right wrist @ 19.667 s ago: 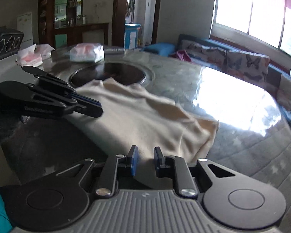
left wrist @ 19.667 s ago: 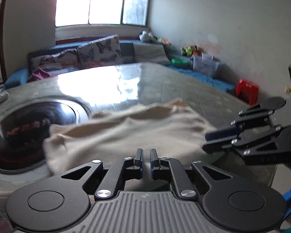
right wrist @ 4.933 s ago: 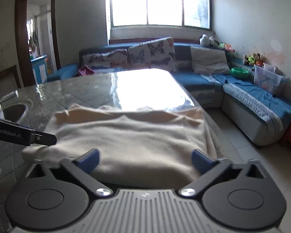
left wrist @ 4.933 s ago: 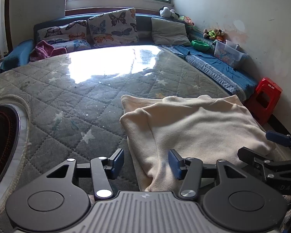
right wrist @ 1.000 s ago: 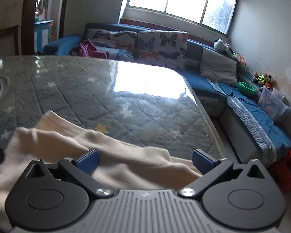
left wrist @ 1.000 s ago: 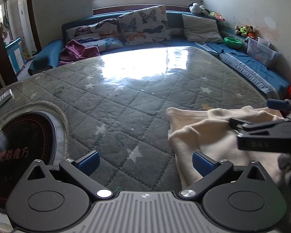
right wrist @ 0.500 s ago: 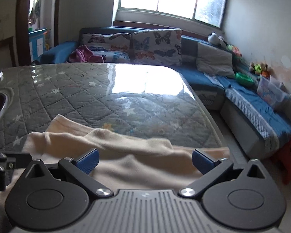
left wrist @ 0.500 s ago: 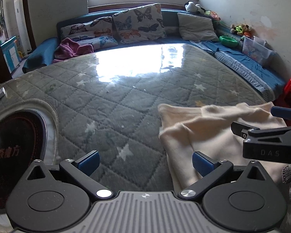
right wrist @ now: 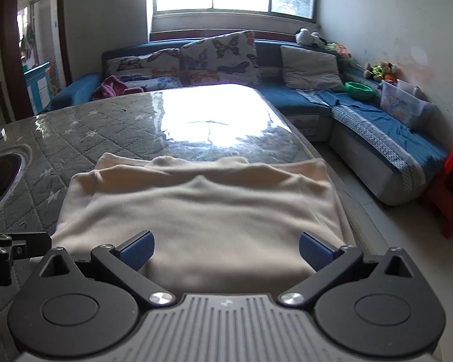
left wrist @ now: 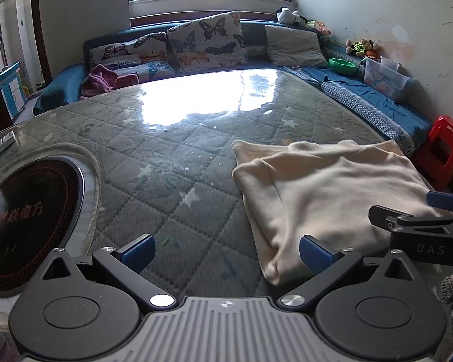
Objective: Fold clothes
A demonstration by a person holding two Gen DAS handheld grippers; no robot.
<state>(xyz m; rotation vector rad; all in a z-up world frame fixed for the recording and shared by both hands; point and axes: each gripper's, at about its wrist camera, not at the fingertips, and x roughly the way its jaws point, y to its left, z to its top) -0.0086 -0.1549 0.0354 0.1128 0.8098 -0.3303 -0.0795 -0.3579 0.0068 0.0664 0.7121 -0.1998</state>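
Folded cream garment lying flat on the quilted grey table cover, near the table's right-hand edge and close to its near corner. Layered in soft steps: broad top panel, a second fold showing behind it, a thin strip of a third layer at the far side. Left edge rounded and thick, as seen from the left wrist view.

Right gripper spread wide, blue pads far apart, nothing between them. Hovering low over the near edge of the garment, the cloth filling the gap beneath; contact with the fabric not possible to judge. Seen from the left wrist view as a black arm marked "DAS" at the garment's right side.

Left gripper likewise wide apart, holding nothing. Left pad over bare quilting, right pad just at the garment's near left corner; touching or merely above it, cannot tell. Tip of this gripper visible at the left margin of the right wrist view, beside the garment's left edge.

Further out: dark round cooktop set into the table at the left, well apart from the garment. Strong window glare across the far half of the cover. Beyond the table, a blue sofa with butterfly-print cushions, a grey cushion, a pink cloth, a green bowl, soft toys, a clear plastic box. Red stool on the floor by the right wall.
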